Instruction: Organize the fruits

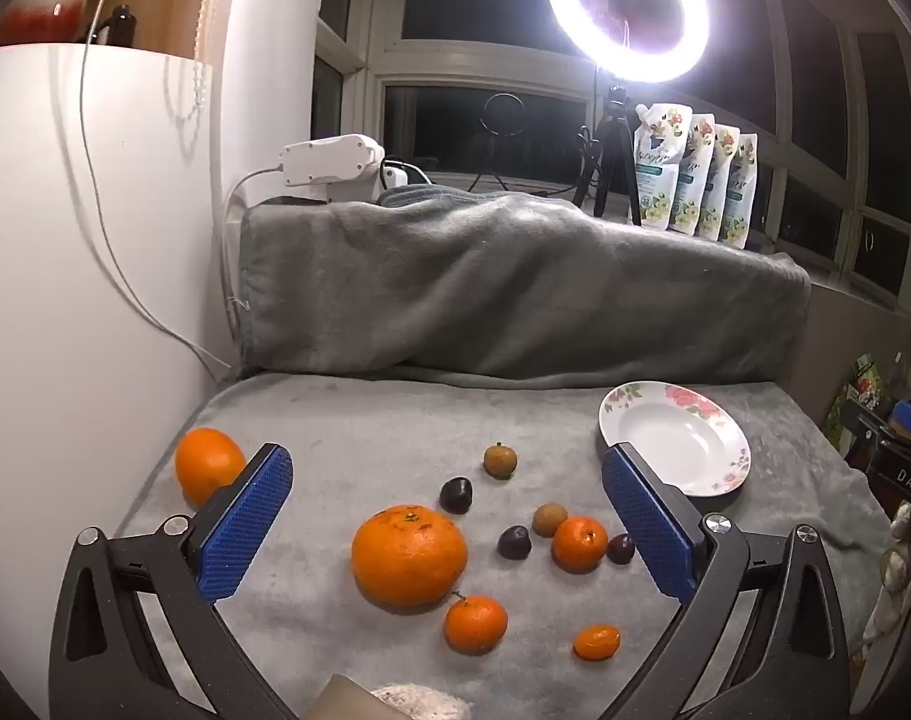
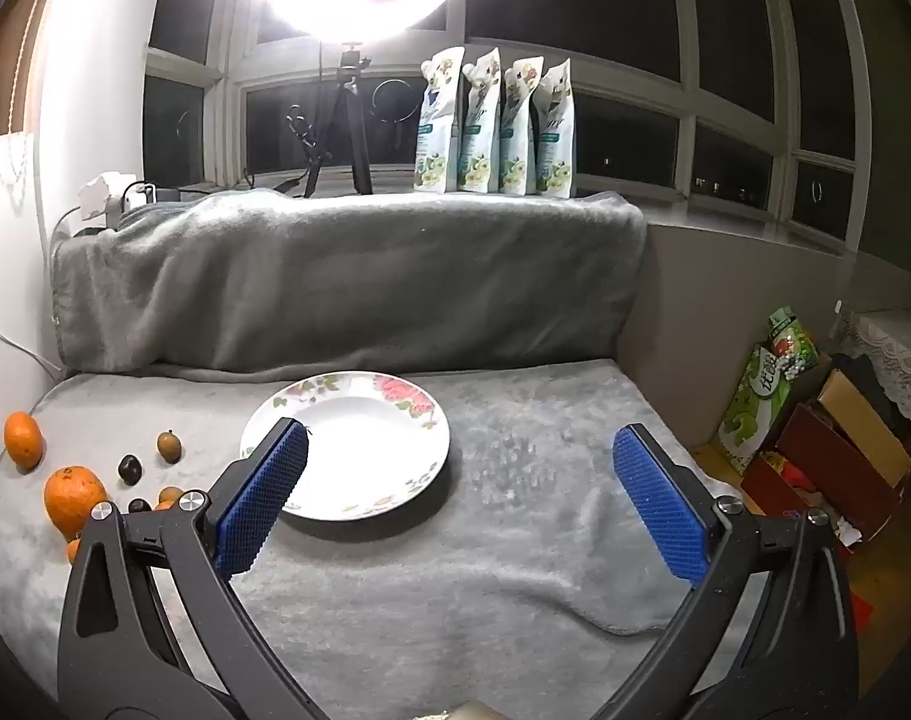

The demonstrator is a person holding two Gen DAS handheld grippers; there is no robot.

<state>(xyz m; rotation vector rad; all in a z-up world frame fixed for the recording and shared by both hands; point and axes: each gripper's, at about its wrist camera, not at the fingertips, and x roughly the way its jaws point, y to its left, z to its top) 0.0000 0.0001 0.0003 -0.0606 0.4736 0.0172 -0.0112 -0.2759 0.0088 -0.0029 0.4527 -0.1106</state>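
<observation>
On the grey blanket [image 1: 365, 420], left to right: an orange [image 1: 208, 463], the left gripper [image 1: 446, 516] with fingers spread and holding nothing, above a big orange [image 1: 408, 554] and small fruits, then the flowered plate [image 2: 359, 438] between the right gripper's [image 2: 458, 495] spread, unloaded fingers.

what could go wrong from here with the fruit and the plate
The fruit is round and sits loose on a soft blanket; the big orange may roll if nudged. It touches a small tangerine, so the open left tongs might bump both. The plate is shallow, so fruit could roll out.
</observation>
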